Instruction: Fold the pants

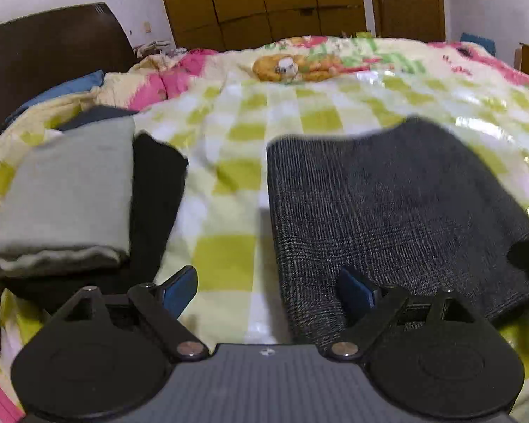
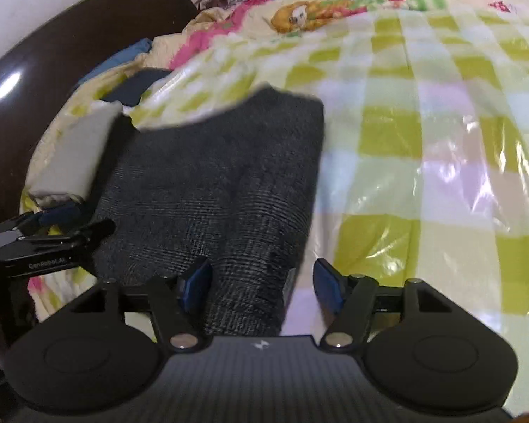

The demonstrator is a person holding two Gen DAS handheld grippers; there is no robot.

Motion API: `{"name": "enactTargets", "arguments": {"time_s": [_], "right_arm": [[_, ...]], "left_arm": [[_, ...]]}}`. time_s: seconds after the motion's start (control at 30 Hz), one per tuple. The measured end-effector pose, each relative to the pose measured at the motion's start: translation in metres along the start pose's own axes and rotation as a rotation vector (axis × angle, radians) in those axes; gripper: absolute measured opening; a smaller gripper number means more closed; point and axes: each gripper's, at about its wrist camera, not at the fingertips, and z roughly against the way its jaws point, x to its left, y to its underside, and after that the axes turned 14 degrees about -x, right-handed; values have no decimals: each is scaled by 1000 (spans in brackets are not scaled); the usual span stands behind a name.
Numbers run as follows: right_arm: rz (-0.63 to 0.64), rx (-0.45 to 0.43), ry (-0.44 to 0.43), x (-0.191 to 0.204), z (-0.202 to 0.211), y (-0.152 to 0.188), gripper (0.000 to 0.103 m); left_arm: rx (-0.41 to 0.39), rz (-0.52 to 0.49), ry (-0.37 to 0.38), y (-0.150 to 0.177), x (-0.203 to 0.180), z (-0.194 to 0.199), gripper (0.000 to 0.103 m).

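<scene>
a: where are the pants (image 2: 222,176) lying?
b: they're lying folded on the bed (image 2: 423,141), long axis running straight away from both tongs, with a grey folded pile (image 1: 67,190) sitting further left.
a: which tongs are nearer?
b: the right tongs (image 2: 261,285) are hovering over the near right corner, jaws standing wide and gripping nothing. the left tongs (image 1: 268,289) are standing open too, empty, straddling the pants' left edge.
</scene>
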Motion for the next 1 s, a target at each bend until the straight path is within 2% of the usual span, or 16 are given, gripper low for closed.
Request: {"name": "enactTargets", "arguments": {"time_s": [0.07,0.13,0.23,0.3,0.37,0.43,0.47,0.63,0.77,0.9,1.0], "right_arm": [[-1,-22,8,6,10,-8,66],[69,-63,4,18,27,-11,66],[110,-60,6,26,37,-8,67],[55,-46,9,21,35,-7,67],[-21,-44,5,11,34,-8,67],[-32,-19,49,9,31,-11,67],[-31,-23,47,9,32,-12,67],[-64,-59,19,13,46,-18,67],[-88,-84,17,9,50,-25,68],[-145,-97,-9,-1,45,-34,69],[-168,-83,-20,-8,27,-39,70]], "left_arm": [[31,75,-7,-7,8,-2,103],[21,127,-8,-13,16,6,103],[28,85,-53,-9,18,11,103],[57,118,-40,-7,22,10,103],[84,149,6,-9,24,9,103],[163,128,57,-9,20,-2,103],[168,103,37,-9,17,-4,103],[120,49,8,-19,7,13,103],[71,78,22,-26,12,31,103],[41,161,101,-36,23,36,103],[49,185,140,-39,22,19,103]]}}
